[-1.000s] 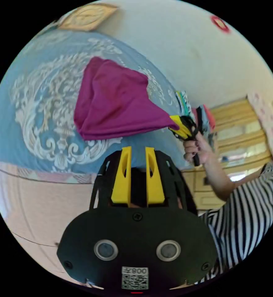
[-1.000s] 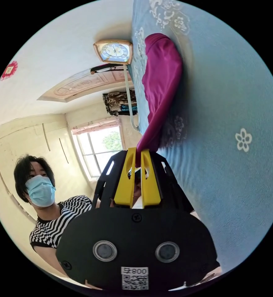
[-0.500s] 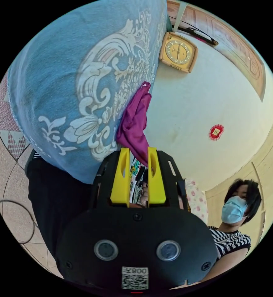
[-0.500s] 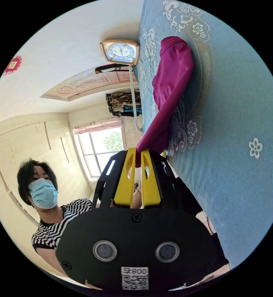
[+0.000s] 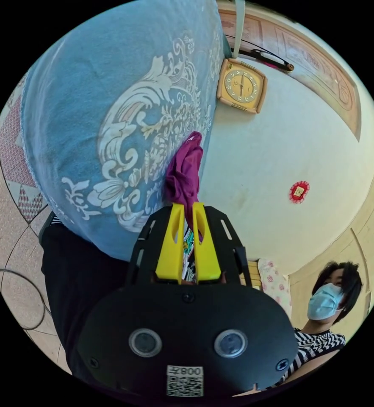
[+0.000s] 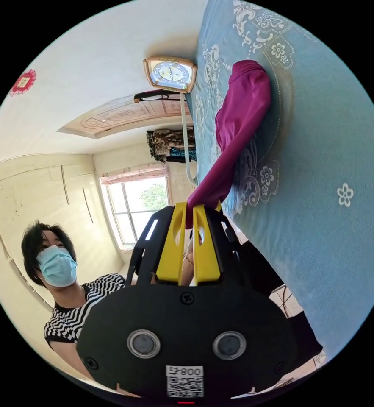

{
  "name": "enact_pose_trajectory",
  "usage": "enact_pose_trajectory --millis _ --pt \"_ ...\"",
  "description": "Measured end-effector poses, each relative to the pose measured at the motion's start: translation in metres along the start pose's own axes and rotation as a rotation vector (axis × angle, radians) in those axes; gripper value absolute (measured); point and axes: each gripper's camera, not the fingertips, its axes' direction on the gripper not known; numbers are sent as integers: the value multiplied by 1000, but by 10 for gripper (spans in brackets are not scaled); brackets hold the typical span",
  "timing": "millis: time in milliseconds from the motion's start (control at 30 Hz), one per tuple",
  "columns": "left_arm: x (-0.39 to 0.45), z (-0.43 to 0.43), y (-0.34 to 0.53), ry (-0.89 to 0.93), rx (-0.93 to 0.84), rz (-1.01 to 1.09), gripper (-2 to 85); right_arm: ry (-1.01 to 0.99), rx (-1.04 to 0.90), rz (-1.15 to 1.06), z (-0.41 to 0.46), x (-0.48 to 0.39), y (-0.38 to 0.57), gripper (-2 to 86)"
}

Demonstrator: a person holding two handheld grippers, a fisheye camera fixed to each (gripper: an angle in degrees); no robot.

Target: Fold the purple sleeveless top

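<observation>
Blue floral bedspread carries the purple sleeveless top; left gripper and right gripper each have jaws clamped on its bunched edge.

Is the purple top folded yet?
Not yet. The top is bunched and lifted off the blue bedspread. Both the left gripper and the right gripper are clamped on its fabric. Laying it flat and making tidy folds is what's left.
</observation>
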Motion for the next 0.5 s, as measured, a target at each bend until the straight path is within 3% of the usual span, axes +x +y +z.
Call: enact_pose_trajectory --millis 500 --pt "44 25 115 -2 -172 230 35 91 92 -49 -27 -162 147 16"
